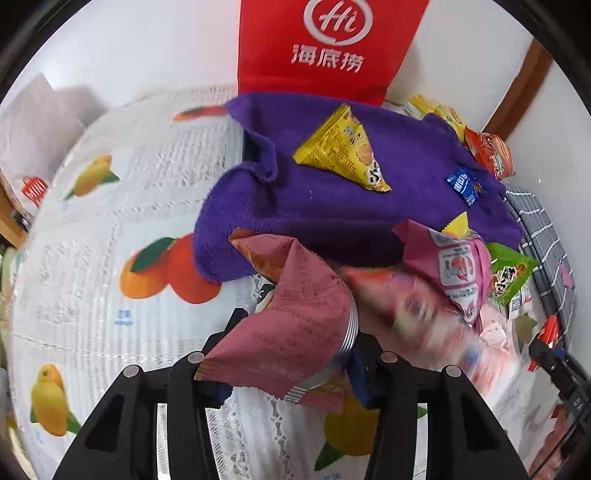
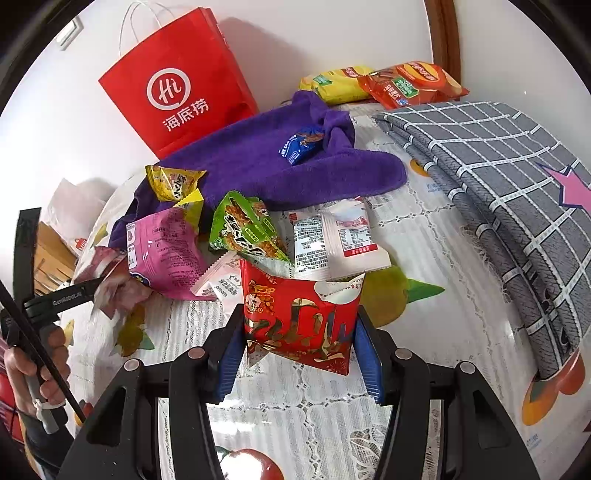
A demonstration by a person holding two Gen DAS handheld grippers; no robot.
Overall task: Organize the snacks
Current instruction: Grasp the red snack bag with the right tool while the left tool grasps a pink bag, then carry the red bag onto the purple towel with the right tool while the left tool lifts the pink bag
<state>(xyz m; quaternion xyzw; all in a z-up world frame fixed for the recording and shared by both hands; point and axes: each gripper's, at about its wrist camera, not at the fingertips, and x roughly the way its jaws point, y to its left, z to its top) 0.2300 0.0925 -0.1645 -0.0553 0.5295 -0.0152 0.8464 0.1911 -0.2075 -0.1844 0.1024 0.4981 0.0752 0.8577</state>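
Observation:
My left gripper [image 1: 291, 354] is shut on a dusty-pink snack packet [image 1: 288, 328], held above the fruit-print tablecloth [image 1: 92, 229]. My right gripper [image 2: 297, 343] is shut on a red and gold snack packet [image 2: 299, 325] with a torn top. A purple towel [image 1: 332, 206] lies ahead with a yellow packet [image 1: 343, 151] and a small blue packet [image 1: 466, 185] on it. A pile of snacks lies between the grippers: a pink packet [image 2: 162, 251], a green packet [image 2: 245, 229], white sachets [image 2: 332, 240]. The left gripper also shows in the right wrist view [image 2: 92, 291].
A red paper bag [image 2: 177, 88] stands against the wall behind the towel. Yellow and orange chip bags [image 2: 388, 85] lie at the back. A folded grey checked cloth [image 2: 498, 177] covers the table's right side. A wooden frame [image 2: 443, 33] runs up the wall.

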